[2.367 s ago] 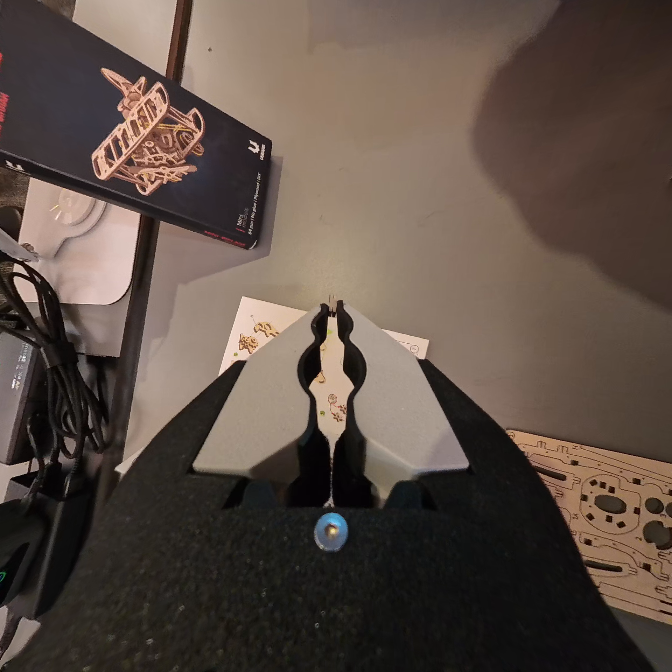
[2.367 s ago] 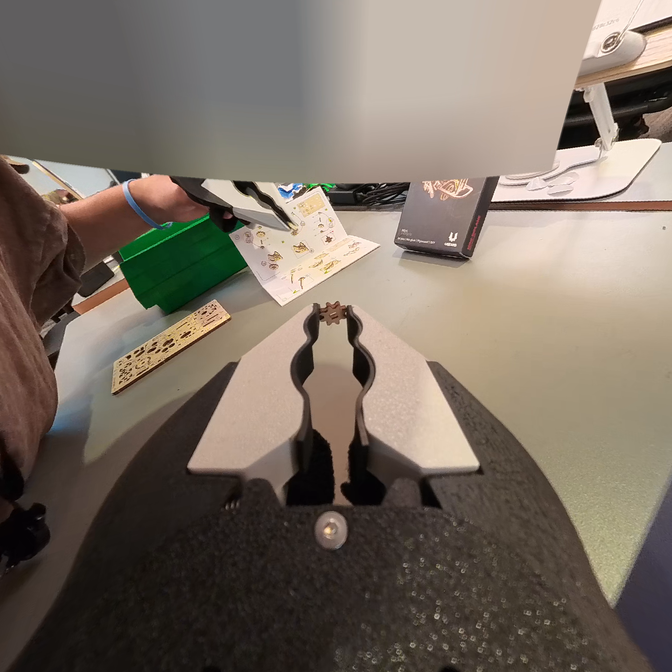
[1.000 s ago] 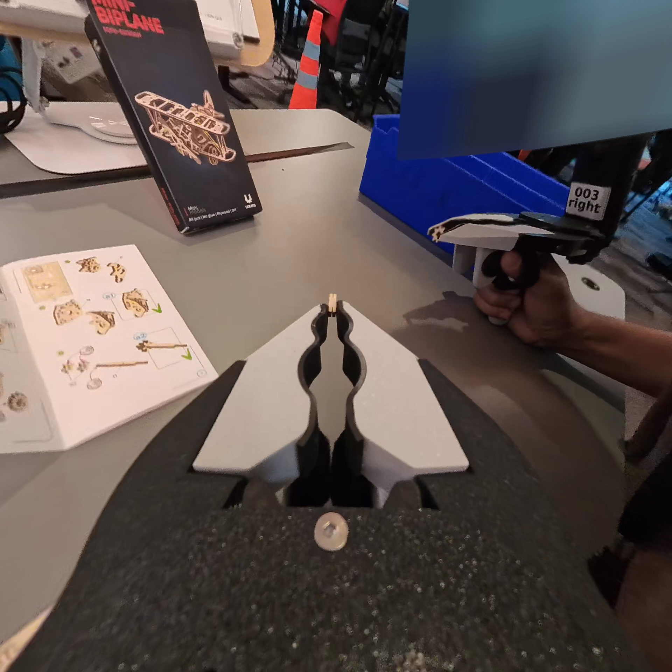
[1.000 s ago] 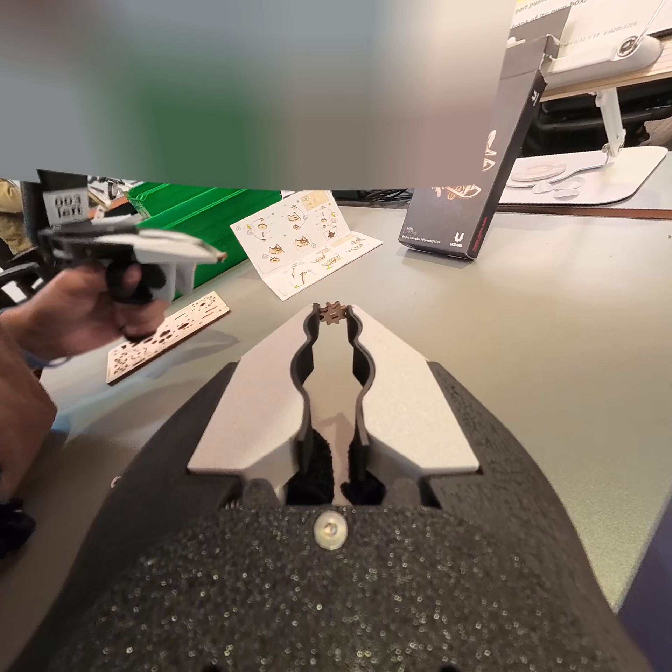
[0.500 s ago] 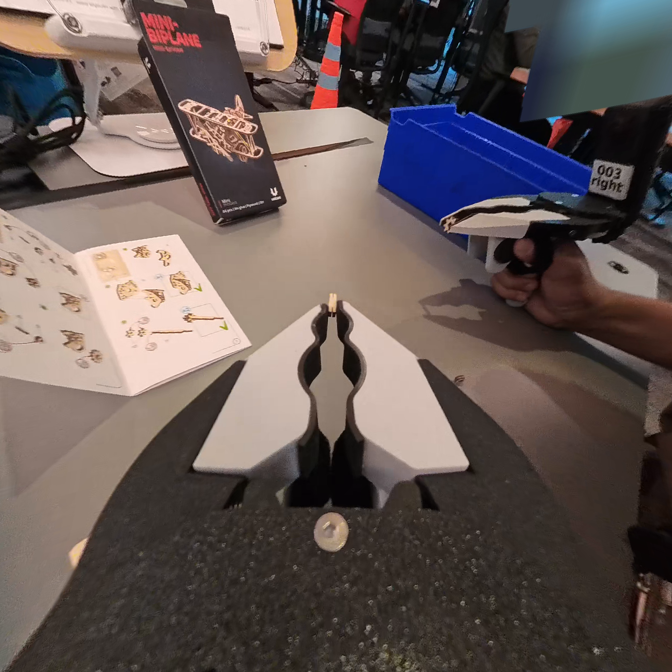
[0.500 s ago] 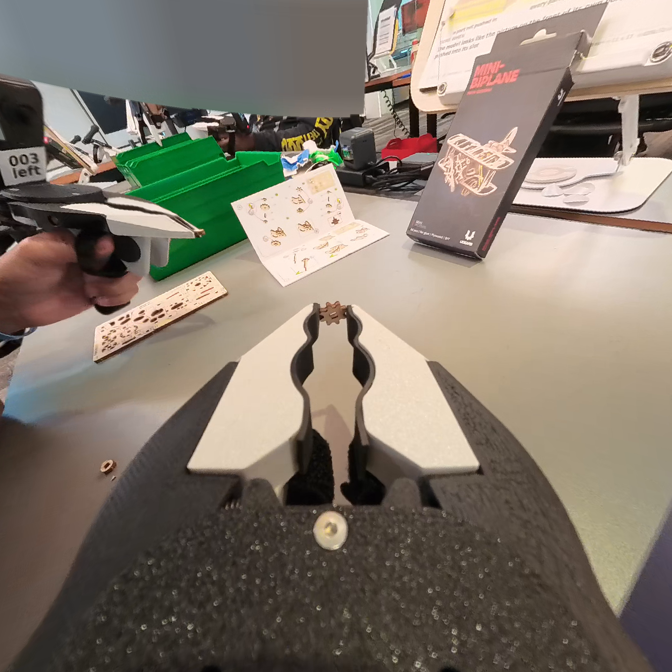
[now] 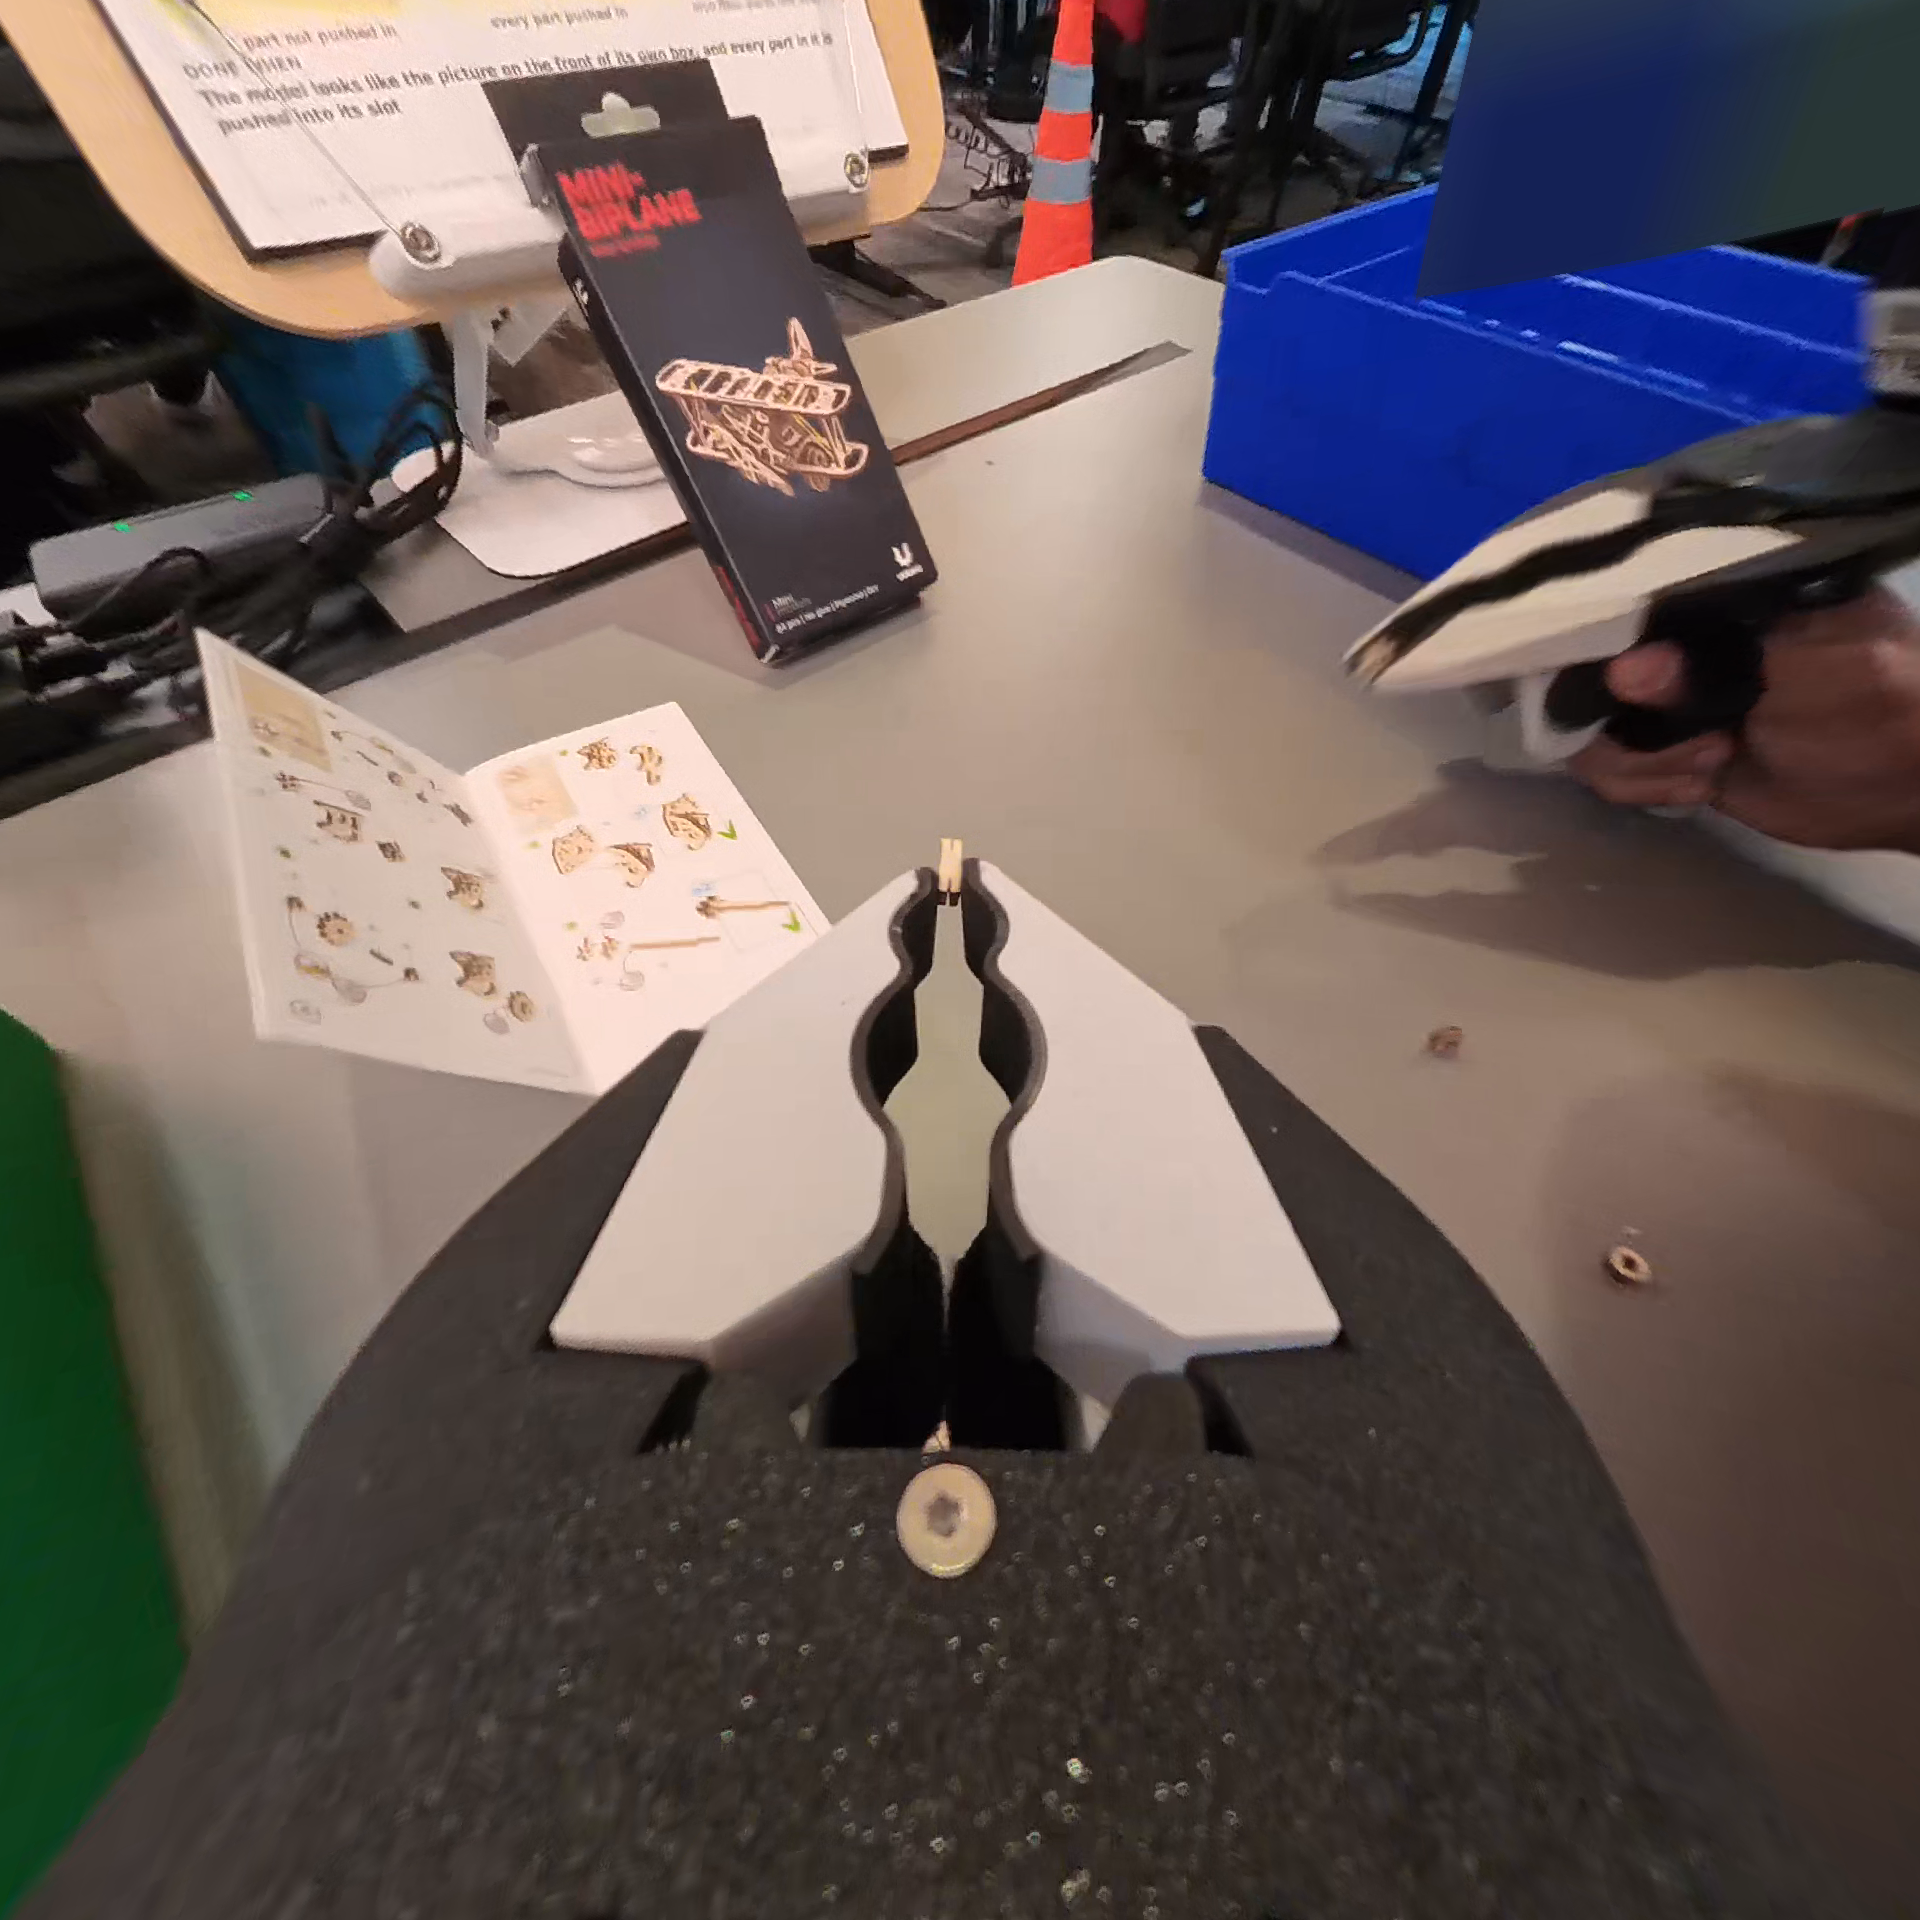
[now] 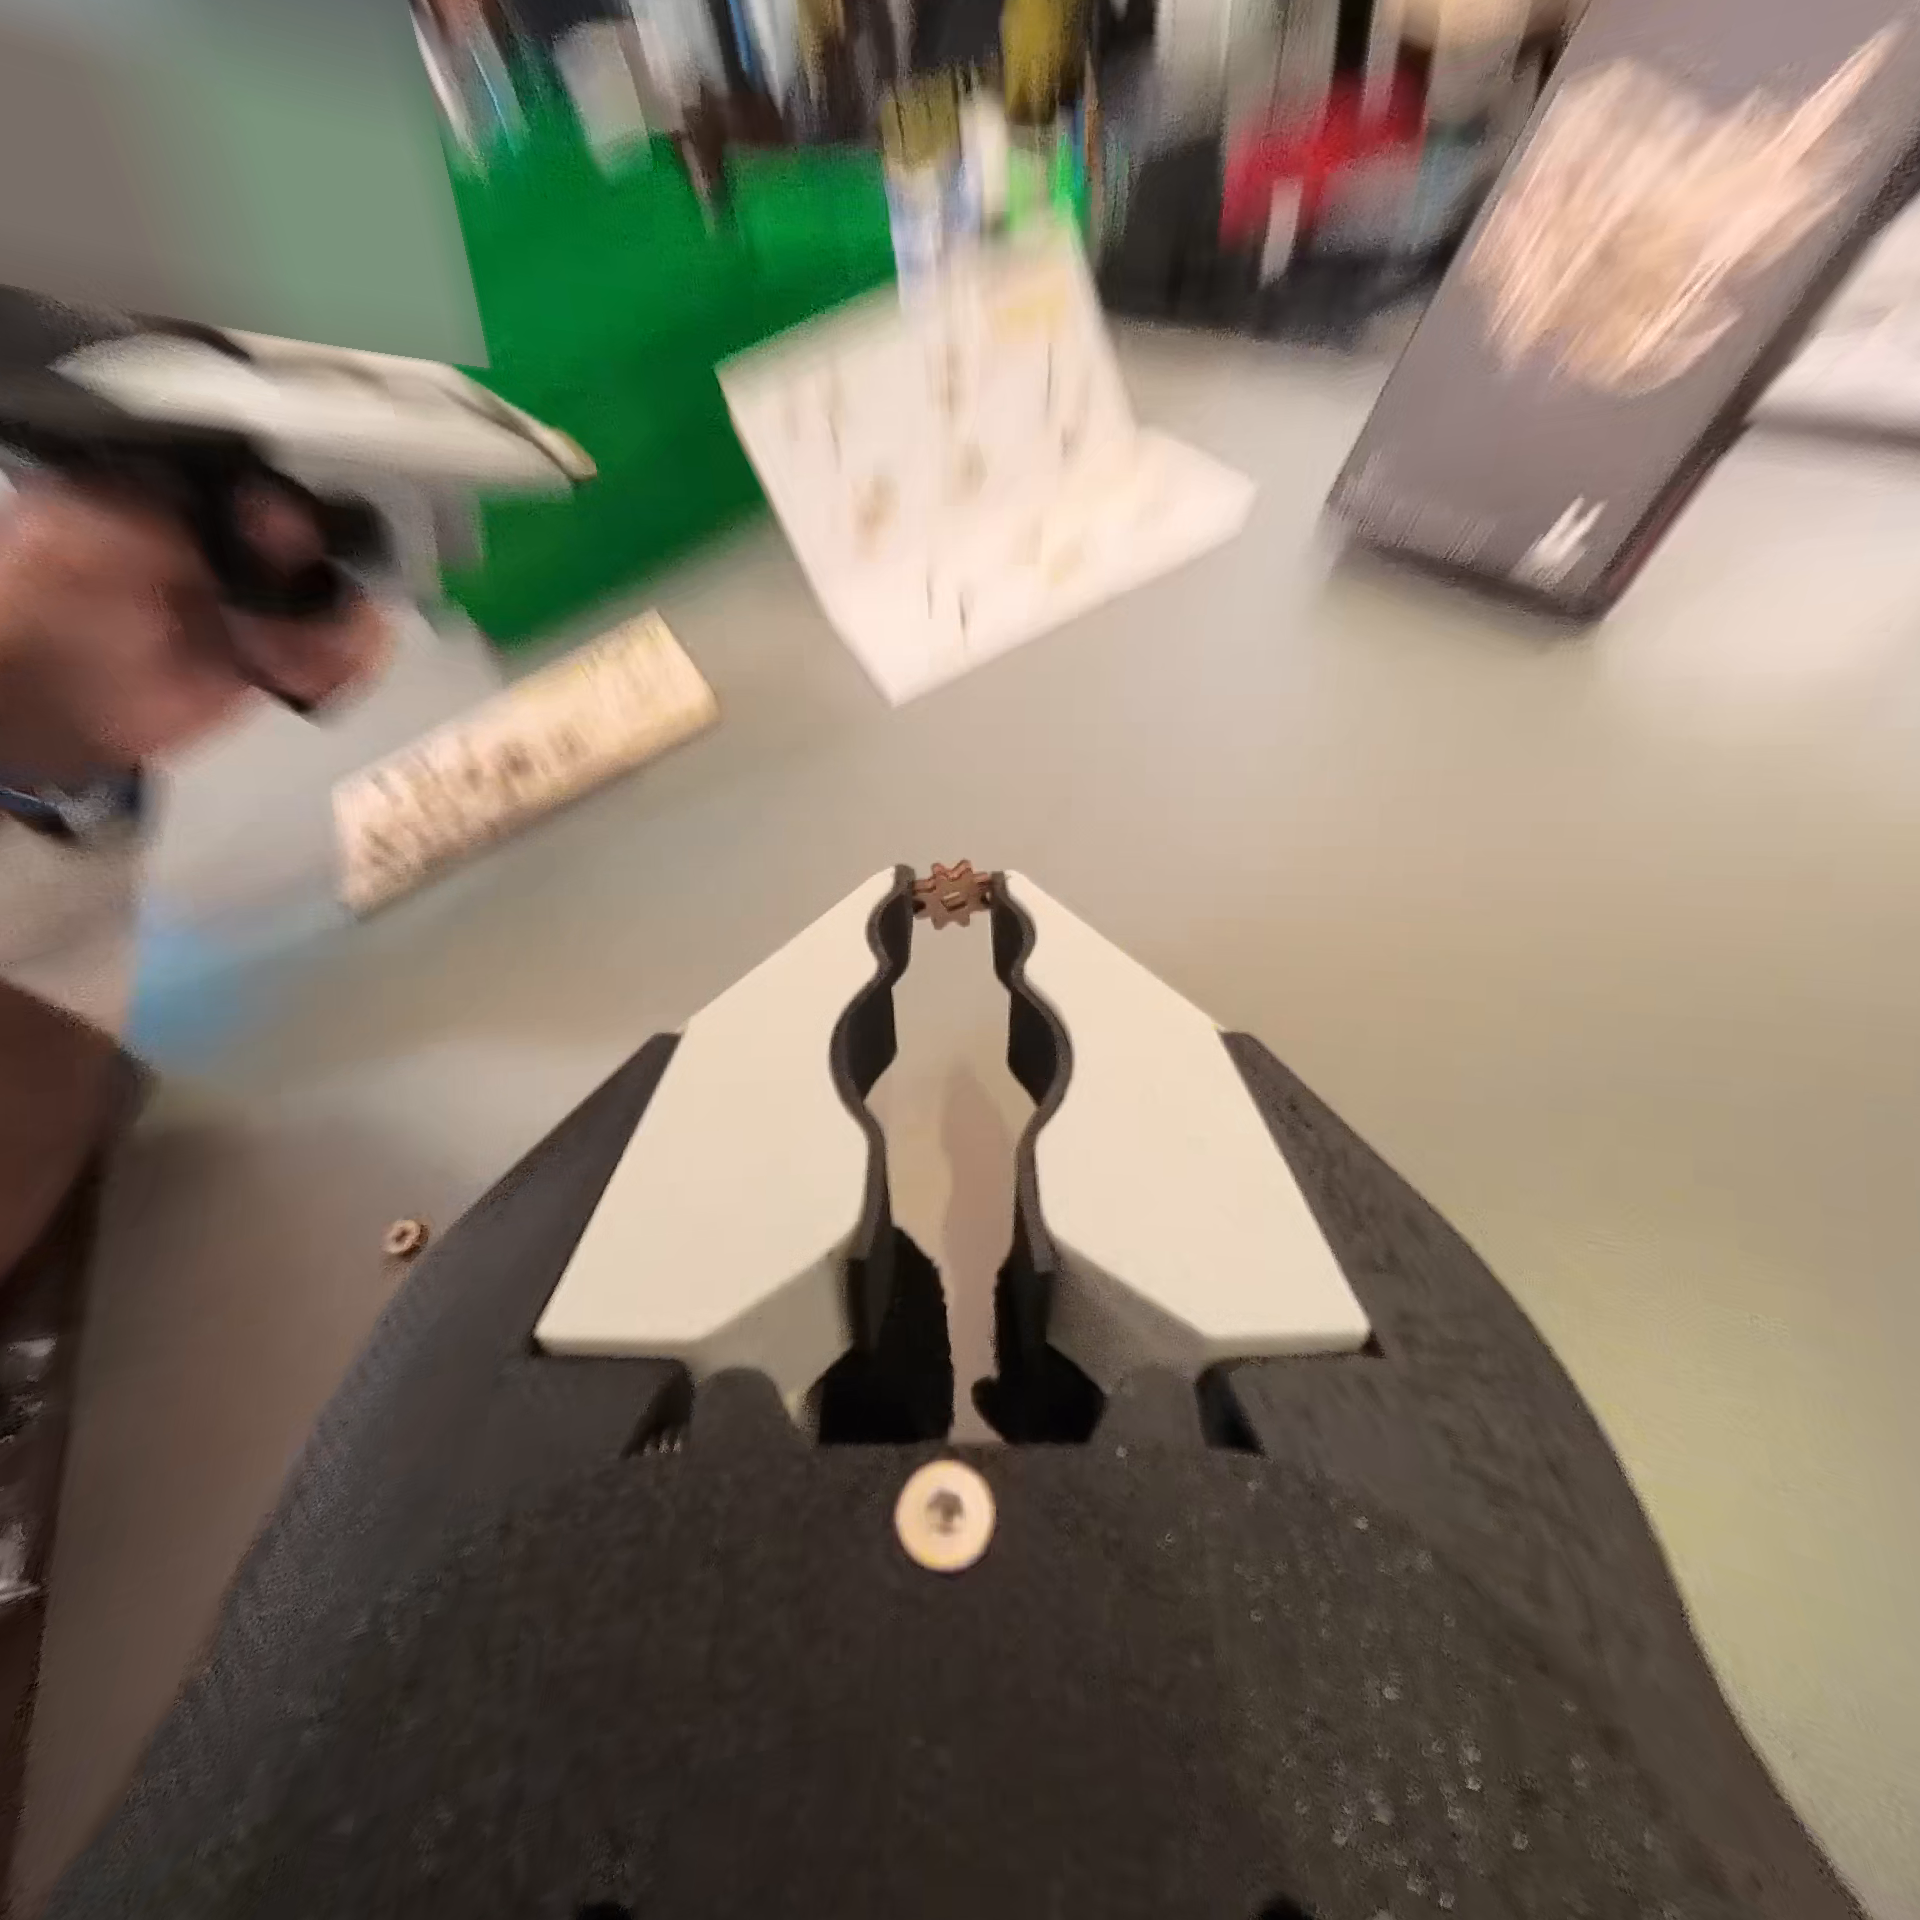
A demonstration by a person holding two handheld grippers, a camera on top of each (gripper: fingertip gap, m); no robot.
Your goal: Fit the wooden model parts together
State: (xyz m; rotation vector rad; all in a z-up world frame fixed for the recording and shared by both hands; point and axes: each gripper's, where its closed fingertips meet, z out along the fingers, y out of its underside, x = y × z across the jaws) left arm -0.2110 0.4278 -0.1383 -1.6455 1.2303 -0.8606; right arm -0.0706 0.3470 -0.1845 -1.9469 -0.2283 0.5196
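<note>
Toothed wooden gear (image 8: 948, 896) between tongs (image 8: 950, 902)

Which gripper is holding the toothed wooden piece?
The right gripper: its tips pinch a small brown gear. The left gripper holds a thin pale peg.

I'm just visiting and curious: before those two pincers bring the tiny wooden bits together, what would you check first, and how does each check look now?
1. Right gripper holding the small wooden gear: ok, pinched at the tips.
2. Left gripper holding the thin wooden pin: ok, only its end shows.
3. Space between the two grippers free: ok, bare table lies there.
4. Pin lined up with the gear's hole: cannot tell, the grippers are apart and the right wrist view is blurred.
5. Loose small rings on the table out of the way: ok, they lie off to the side.
</note>
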